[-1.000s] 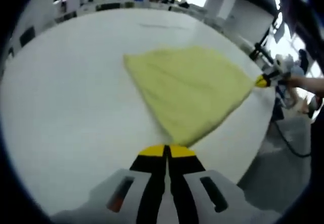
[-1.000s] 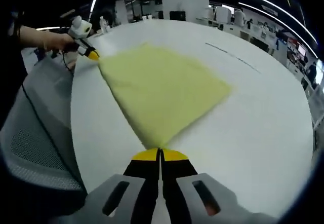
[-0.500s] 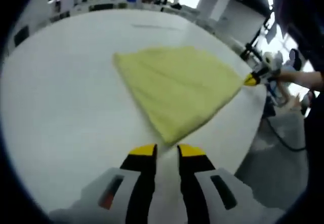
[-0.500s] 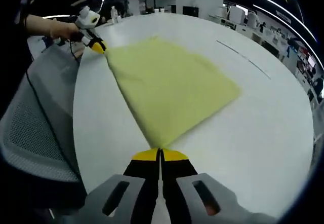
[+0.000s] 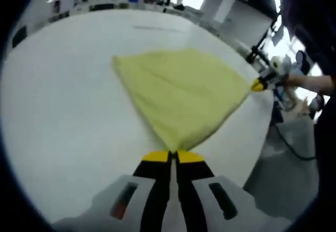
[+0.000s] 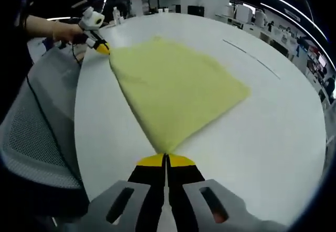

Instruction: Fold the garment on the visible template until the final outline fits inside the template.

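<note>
The left gripper (image 5: 174,156) and right gripper (image 6: 166,158) are each pinching a corner of the yellow garment (image 6: 176,93) lying on the white worktop (image 6: 262,137).

Hand-held gripper (image 5: 174,156): grey body, black yellow-tipped jaws.

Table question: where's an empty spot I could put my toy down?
The white table is bare on the side of the yellow cloth away from the chair, and beyond its far edge. It is crowded along the near edge, where the left gripper and right gripper pinch its corners.
</note>
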`<move>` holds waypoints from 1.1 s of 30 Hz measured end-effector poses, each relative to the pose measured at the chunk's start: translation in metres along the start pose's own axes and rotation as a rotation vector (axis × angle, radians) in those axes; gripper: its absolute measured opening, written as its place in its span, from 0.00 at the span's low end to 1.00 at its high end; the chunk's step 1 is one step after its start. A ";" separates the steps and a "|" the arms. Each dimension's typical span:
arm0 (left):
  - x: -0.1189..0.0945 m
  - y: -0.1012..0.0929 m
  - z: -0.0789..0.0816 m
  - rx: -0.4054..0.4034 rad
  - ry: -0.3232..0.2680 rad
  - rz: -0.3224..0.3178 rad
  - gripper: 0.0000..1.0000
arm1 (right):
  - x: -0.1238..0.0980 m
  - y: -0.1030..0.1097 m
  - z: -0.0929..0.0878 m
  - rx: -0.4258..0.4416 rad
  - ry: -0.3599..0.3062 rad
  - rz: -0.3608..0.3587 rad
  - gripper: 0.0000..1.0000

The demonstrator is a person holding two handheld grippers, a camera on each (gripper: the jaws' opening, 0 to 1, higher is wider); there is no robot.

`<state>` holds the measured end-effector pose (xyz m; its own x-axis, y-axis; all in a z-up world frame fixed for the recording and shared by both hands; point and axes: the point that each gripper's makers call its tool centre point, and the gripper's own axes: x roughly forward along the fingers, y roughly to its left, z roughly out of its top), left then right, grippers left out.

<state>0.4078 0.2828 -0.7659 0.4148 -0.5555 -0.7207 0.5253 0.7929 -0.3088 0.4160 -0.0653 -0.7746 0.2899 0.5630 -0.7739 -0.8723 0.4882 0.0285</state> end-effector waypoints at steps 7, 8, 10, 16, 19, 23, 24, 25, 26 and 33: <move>-0.005 0.003 -0.001 0.012 0.023 -0.012 0.00 | -0.001 -0.003 -0.004 -0.002 0.007 -0.008 0.01; -0.005 0.005 -0.002 0.021 0.029 -0.007 0.00 | -0.003 -0.009 -0.010 -0.011 0.041 -0.032 0.01; -0.007 0.009 -0.004 0.031 0.044 0.004 0.00 | -0.005 -0.012 -0.018 -0.009 0.061 -0.039 0.01; -0.007 0.004 -0.002 0.029 0.042 -0.013 0.00 | -0.011 -0.007 -0.004 0.098 -0.041 -0.020 0.01; -0.004 0.003 -0.004 0.030 0.051 -0.011 0.00 | -0.004 0.002 0.000 0.113 -0.054 0.009 0.03; -0.004 0.003 -0.006 0.026 0.053 -0.011 0.00 | 0.005 0.008 0.005 0.150 -0.064 0.027 0.20; -0.004 0.003 -0.006 0.025 0.052 -0.011 0.00 | 0.007 0.009 0.006 0.148 -0.064 0.031 0.18; -0.004 0.003 -0.006 0.021 0.049 -0.012 0.00 | 0.008 0.010 0.007 0.148 -0.065 0.034 0.16; -0.005 0.003 -0.006 0.017 0.046 -0.013 0.00 | 0.010 0.011 0.007 0.146 -0.068 0.038 0.13; -0.006 0.002 -0.009 0.015 0.049 -0.023 0.00 | 0.005 0.004 0.006 0.153 -0.087 0.024 0.02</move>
<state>0.3999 0.2899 -0.7677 0.3659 -0.5607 -0.7428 0.5454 0.7759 -0.3171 0.4162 -0.0560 -0.7747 0.3084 0.6283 -0.7142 -0.8111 0.5660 0.1476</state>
